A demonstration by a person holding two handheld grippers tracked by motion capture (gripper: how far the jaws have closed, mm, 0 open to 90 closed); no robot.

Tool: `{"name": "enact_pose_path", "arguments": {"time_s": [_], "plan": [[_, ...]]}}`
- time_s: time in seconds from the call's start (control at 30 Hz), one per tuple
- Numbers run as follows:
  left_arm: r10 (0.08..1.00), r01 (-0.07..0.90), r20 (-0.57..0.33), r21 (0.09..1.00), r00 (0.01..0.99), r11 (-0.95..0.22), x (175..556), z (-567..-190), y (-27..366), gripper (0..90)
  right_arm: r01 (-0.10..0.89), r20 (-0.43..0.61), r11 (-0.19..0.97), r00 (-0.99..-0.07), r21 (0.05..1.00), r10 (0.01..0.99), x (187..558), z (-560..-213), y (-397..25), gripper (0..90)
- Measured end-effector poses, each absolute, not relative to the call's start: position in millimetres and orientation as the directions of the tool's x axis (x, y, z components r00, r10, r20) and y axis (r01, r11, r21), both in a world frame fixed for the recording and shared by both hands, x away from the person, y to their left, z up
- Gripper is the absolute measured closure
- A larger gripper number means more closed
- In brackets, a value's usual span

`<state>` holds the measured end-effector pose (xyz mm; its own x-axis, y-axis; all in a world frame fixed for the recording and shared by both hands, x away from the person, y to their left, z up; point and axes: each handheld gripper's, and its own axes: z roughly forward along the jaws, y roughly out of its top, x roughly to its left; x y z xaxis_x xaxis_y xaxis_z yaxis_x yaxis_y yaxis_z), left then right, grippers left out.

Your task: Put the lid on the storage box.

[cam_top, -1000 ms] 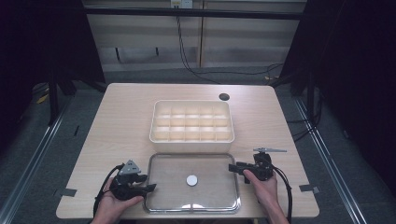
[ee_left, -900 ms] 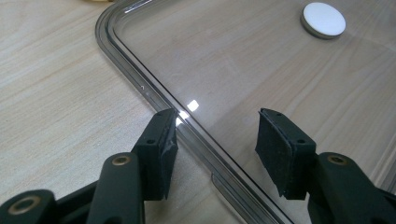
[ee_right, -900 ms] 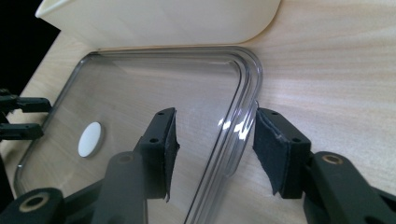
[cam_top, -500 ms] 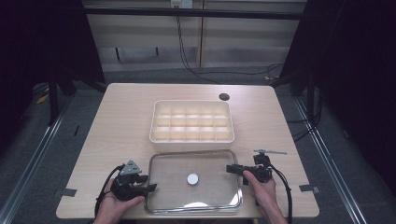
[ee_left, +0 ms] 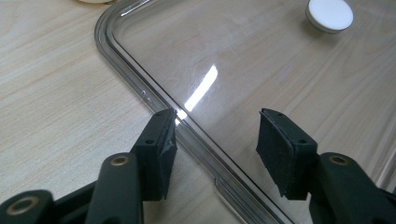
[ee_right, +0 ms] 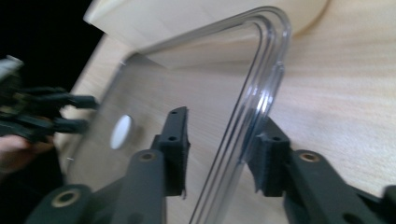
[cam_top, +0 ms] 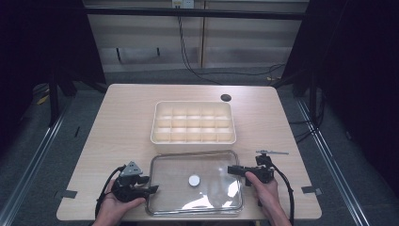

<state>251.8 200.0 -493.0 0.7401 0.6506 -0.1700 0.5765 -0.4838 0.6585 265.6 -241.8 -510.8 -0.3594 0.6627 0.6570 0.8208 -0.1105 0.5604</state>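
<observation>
A clear plastic lid (cam_top: 211,193) with a white knob (cam_top: 194,180) lies flat on the table, just in front of a cream compartment tray (cam_top: 193,143). My left gripper (cam_top: 153,189) is open at the lid's left edge. In the left gripper view, its jaws stand either side of the lid's rim (ee_left: 135,79), and the knob (ee_left: 329,15) is farther off. My right gripper (cam_top: 231,169) is open at the lid's right edge. The rim (ee_right: 268,60) runs between its jaws (ee_right: 224,135), close against the right one.
A black round grommet (cam_top: 226,97) sits in the table top behind the tray. Grey tape marks lie near the front corners (cam_top: 69,193) (cam_top: 309,189). The table's front edge is just behind both hands. Several of the tray's compartments show empty.
My right gripper has moved left, and its jaws now reach over the lid's right rim. The left gripper and the lid have not moved.
</observation>
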Motion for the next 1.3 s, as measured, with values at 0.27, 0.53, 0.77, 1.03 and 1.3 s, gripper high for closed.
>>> {"name": "enact_pose_path", "arguments": {"time_s": [0.27,0.53,0.77,1.03,1.3], "plan": [[0.645,0.602,-0.225,0.659,0.730,-0.451,255,-494,202,41.7,0.795,0.674,-0.143,-0.385,0.589,0.630,260,-503,-246,68.5],[0.660,0.631,-0.258,0.653,0.705,-0.418,258,-494,206,33.4,0.786,0.671,-0.137,-0.407,0.603,0.620,257,-500,-246,70.1],[0.666,0.646,-0.280,0.652,0.692,-0.397,260,-494,209,29.1,0.775,0.660,-0.133,-0.420,0.618,0.623,255,-498,-247,71.1],[0.648,0.673,-0.351,0.653,0.676,-0.348,269,-497,211,27.2,0.764,0.634,-0.111,-0.434,0.635,0.640,254,-496,-248,73.4],[0.650,0.694,-0.380,0.641,0.658,-0.327,272,-495,217,39.2,0.760,0.625,-0.096,-0.448,0.643,0.640,254,-496,-246,72.5]]}}
